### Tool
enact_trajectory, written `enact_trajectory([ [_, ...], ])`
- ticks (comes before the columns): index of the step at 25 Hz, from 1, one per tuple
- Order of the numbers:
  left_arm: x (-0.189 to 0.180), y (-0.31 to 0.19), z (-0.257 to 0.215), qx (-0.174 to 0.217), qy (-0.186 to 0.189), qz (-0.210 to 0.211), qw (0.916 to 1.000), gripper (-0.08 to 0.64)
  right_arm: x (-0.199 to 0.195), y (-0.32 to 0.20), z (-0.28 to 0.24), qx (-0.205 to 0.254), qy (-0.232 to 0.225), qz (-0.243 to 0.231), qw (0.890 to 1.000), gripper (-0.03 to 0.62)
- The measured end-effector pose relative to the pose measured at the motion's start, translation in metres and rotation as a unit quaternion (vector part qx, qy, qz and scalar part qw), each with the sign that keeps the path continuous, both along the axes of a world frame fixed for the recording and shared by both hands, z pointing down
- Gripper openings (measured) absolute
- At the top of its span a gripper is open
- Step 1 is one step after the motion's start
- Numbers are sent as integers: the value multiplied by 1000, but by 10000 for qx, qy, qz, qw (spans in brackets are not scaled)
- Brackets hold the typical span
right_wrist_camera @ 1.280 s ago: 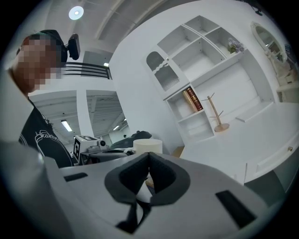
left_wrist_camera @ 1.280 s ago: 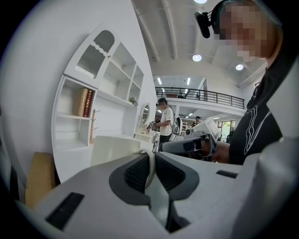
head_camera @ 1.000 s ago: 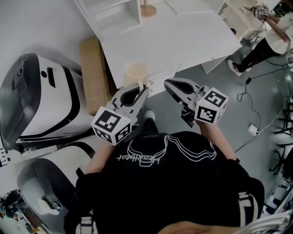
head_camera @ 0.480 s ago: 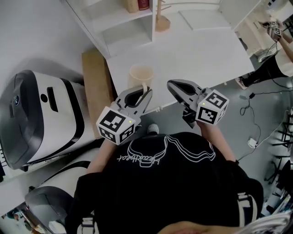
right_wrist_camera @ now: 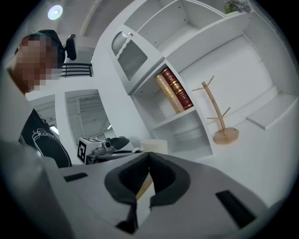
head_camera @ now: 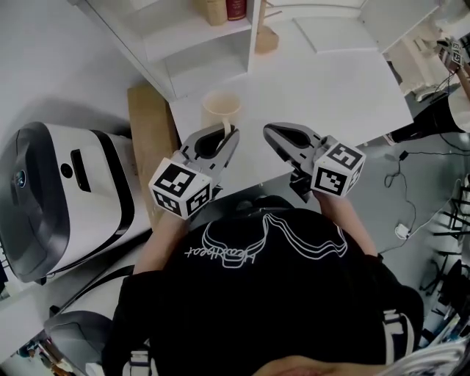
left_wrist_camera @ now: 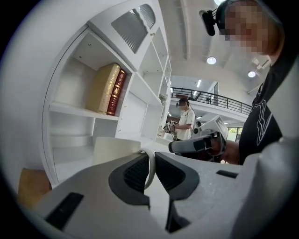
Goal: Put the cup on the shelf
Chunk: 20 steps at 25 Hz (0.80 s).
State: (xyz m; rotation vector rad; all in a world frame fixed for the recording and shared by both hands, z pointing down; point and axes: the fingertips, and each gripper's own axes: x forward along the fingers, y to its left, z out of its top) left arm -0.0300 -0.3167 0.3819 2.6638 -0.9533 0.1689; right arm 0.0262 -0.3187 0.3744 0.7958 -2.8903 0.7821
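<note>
A cream cup (head_camera: 222,109) hangs over the white table (head_camera: 330,81) in front of the white shelf (head_camera: 198,51). My left gripper (head_camera: 229,134) is shut on the cup's handle. In the left gripper view the thin handle (left_wrist_camera: 150,164) stands pinched between the dark pads, and the cup's body (left_wrist_camera: 114,149) sits just beyond them. My right gripper (head_camera: 270,132) hovers beside it on the right, shut with nothing in it. From the right gripper view its pads (right_wrist_camera: 161,175) meet, and the cup (right_wrist_camera: 154,145) shows past them.
Two books (head_camera: 224,9) stand in the shelf's upper compartment. A wooden mug tree (head_camera: 264,37) stands on the table beside the shelf. White machines (head_camera: 66,191) and a wooden board (head_camera: 143,139) lie to the left. Another person (left_wrist_camera: 187,119) stands far off.
Both grippers, with the cup in the left one, have moved forward over the table toward the shelf. The books and more of the shelf have come into the head view.
</note>
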Motion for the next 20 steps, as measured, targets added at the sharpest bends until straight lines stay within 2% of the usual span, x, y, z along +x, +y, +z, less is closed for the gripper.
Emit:
enact_trajectory([
  [20, -20, -102, 39, 131, -142, -637, 9978, 35, -11, -72, 22, -366, 223, -537, 9976, 6],
])
